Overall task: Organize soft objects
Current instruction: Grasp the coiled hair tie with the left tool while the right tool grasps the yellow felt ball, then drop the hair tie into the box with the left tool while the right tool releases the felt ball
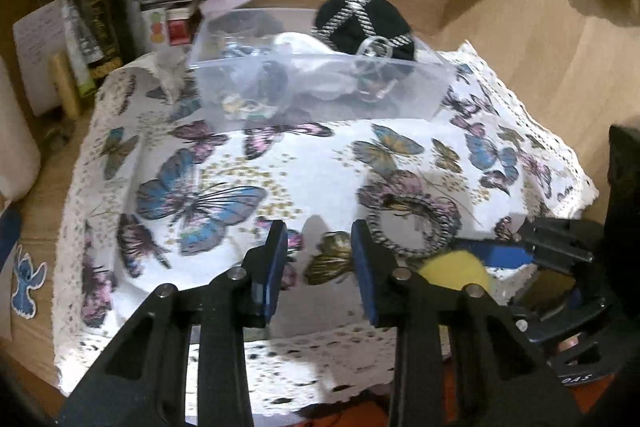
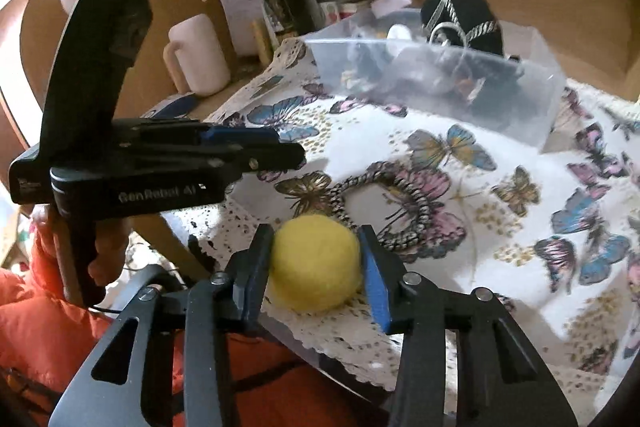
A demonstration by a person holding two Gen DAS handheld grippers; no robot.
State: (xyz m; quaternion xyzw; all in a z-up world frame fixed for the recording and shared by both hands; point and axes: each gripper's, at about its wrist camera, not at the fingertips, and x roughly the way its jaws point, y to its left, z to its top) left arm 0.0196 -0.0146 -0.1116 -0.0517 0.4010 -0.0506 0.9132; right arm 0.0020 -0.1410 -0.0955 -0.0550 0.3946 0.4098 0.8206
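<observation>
A yellow felt ball (image 2: 316,261) sits between my right gripper's (image 2: 318,263) fingers, both pads touching it, near the cloth's front edge; it also shows in the left wrist view (image 1: 456,269). A black-and-white braided hair tie (image 2: 384,207) lies on the butterfly cloth just beyond it, and shows in the left view (image 1: 414,227) too. My left gripper (image 1: 320,267) is open and empty over the cloth, left of the hair tie. A clear plastic box (image 1: 316,83) at the back holds several small items and a black round pouch (image 1: 366,23).
The butterfly cloth (image 1: 304,167) covers a wooden desk. A dark bottle (image 1: 98,7), papers and small boxes stand at the back left. A white mug (image 2: 198,55) stands left of the cloth. The left gripper's body (image 2: 120,155) is on the right view's left side.
</observation>
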